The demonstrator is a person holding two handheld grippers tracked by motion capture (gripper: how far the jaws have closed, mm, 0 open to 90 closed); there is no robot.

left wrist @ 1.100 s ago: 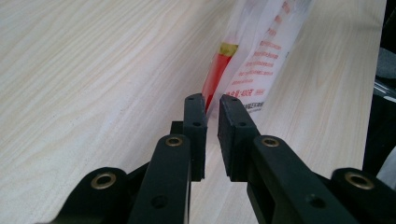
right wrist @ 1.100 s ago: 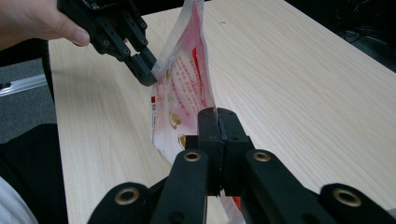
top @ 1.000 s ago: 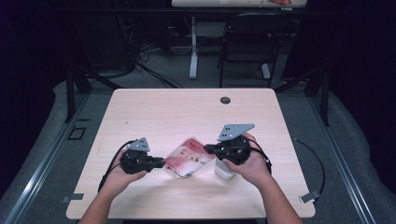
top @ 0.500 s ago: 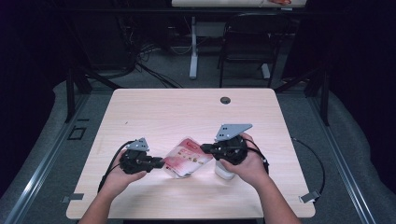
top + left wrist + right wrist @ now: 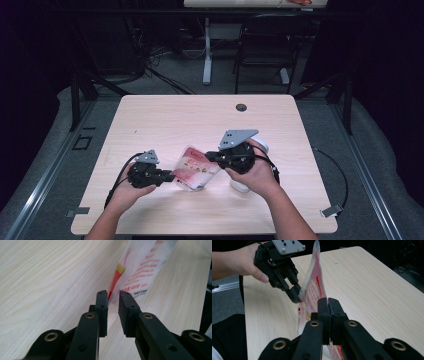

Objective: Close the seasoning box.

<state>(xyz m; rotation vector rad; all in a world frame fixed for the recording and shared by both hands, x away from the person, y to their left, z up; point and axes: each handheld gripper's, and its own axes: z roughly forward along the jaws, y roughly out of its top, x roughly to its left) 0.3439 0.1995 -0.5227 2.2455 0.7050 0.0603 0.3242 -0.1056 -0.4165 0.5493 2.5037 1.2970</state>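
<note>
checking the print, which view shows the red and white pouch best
The right gripper view: the pouch stands edge-up with its red print large and near. The left gripper view shows one corner of it. The high view shows it small.

At the bottom centre of the frame the right gripper rises with its two black jaws pressed together on the lower edge of a red-and-white printed pouch, which stands on edge and runs up toward the top centre. In the upper left, a hand holds the left gripper, whose grey plate shows at the top and whose tips meet the pouch's left side. The light wooden table spreads across the right and middle.
</note>
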